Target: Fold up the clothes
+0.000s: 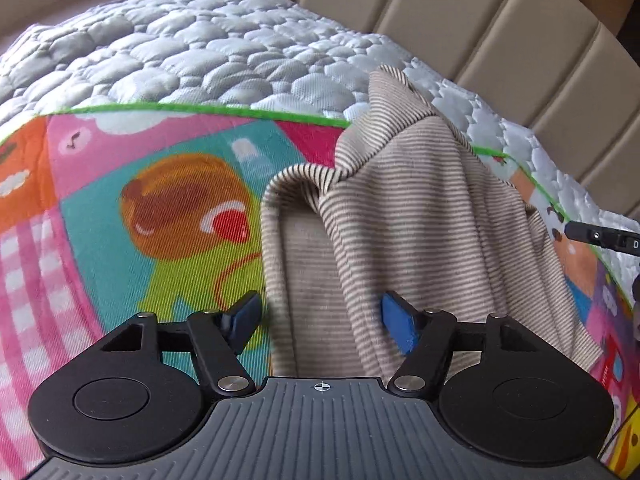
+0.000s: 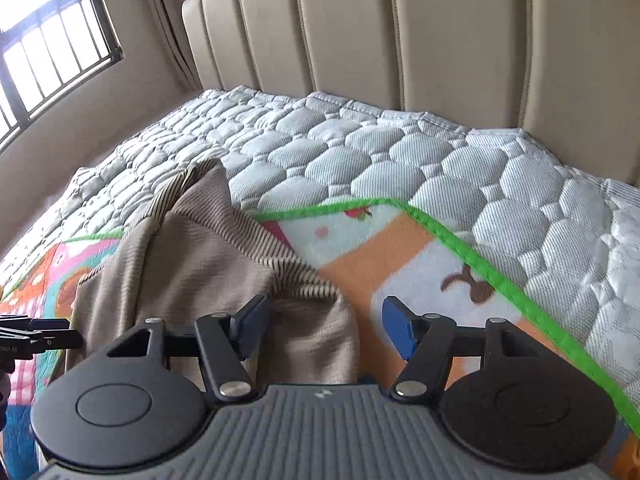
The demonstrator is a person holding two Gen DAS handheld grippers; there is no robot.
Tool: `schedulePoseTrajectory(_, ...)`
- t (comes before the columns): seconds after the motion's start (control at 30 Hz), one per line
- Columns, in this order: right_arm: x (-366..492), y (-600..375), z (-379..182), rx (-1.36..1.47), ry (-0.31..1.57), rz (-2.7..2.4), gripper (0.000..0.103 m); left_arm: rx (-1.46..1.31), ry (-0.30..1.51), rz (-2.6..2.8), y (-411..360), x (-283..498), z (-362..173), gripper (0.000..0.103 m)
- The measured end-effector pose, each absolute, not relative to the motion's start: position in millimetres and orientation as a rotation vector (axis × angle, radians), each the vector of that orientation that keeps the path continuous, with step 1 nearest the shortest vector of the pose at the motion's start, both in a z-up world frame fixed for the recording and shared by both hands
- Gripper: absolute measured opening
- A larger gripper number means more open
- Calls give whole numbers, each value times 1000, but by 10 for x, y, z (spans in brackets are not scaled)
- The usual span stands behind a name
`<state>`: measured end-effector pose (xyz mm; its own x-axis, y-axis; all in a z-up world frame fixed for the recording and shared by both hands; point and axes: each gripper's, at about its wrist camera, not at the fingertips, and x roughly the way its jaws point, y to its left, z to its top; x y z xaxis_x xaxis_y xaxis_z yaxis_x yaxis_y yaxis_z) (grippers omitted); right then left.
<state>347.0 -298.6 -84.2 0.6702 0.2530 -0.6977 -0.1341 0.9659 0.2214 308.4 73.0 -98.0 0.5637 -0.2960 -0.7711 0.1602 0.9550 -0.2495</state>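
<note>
The left claw (image 1: 320, 318) stands partly open, its blue pads on either side of the near edge of the beige, finely striped knit garment (image 1: 420, 220), not pressing it. The right claw (image 2: 324, 326) is likewise partly open over the garment's other near corner, with cloth between its fingers but unpinched. The garment lies rumpled on a colourful cartoon-print blanket with a green border (image 1: 160, 208), spread over a grey quilted mattress (image 2: 400, 152) before a padded beige headboard (image 2: 440, 40).

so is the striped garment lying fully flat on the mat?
No, the striped garment is bunched and folded over itself on the cartoon mat.
</note>
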Motion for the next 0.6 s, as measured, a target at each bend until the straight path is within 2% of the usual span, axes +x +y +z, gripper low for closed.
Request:
schedulePoseTrajectory(0.1,3778,-2860,-918,180,807,249,65,-81,833,-286,603,3305,-908,81)
schedulePoseTrajectory(0.3,4095,-2631,-1251,224,939,285,67,-78,897,-262,464,3647,-1062,83)
schedulePoseTrajectory(0.37,3959,-2553,-1242,140,929,319,66,-90,907,-245,465,3591,-1084,80)
schedulePoseTrajectory(0.43,3811,-2527,-1234,108,939,327,63,-70,924,-245,457,3454,-1094,73)
schedulePoseTrajectory(0.6,3396,-2512,-1212,79,1001,355,62,-39,1007,-282,382,3069,-1082,68)
